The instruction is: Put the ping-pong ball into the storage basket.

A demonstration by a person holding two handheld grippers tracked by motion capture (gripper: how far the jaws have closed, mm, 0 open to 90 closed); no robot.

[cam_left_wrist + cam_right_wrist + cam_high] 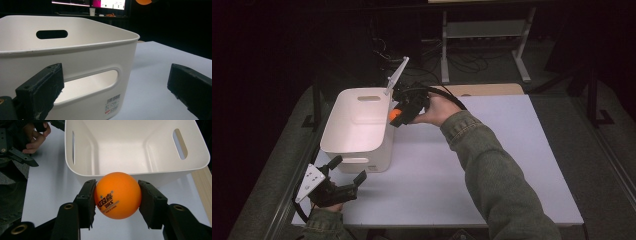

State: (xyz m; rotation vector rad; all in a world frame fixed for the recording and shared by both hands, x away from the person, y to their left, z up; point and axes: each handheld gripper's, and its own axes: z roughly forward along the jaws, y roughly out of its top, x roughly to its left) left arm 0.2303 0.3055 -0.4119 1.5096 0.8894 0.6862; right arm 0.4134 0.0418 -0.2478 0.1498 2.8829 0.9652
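Observation:
An orange table-tennis ball with red print is pinched between the pads of my right gripper, which is shut on it. In the high view the right gripper holds the ball just above the right rim of a white plastic bin. The bin's inside looks bare and has handle slots in its end walls. My left gripper rests low at the bin's near end, open, with nothing between its jaws. In the left gripper view the bin's wall stands close in front of the left gripper.
The bin stands on the left part of a white table top. A wooden board lies at the table's far edge. A metal rack and cables are on the floor beyond. Monitors glow in the background.

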